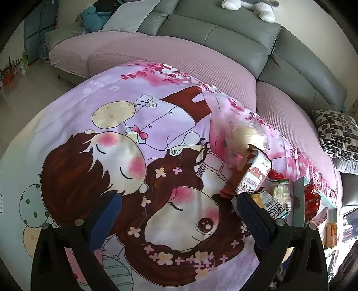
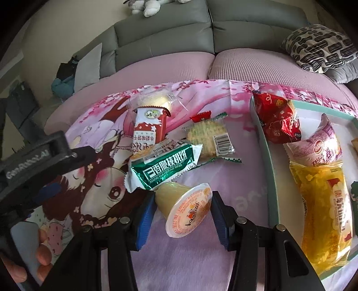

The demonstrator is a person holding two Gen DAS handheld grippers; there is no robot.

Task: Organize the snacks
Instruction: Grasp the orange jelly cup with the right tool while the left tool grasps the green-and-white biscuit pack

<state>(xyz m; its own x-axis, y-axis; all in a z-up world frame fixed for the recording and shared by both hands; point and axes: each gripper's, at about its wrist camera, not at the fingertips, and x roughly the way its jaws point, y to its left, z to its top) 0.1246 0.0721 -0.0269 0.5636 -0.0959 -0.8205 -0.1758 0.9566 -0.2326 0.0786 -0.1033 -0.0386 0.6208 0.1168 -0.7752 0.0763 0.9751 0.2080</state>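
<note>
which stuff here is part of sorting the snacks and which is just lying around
Part of the job:
- jelly cup between the right gripper pads
- green walnut cake packet
- cracker packet
- red-and-white packet
- tray with red and yellow packets

Just lying about:
- patterned cushion
- plush toy
- sofa

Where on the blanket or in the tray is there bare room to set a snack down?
Free: the blanket left of the snack pile; the tray's white floor behind the pink packet. Crowded: around the green packet, cracker pack and jelly cup; the tray's near side.
</note>
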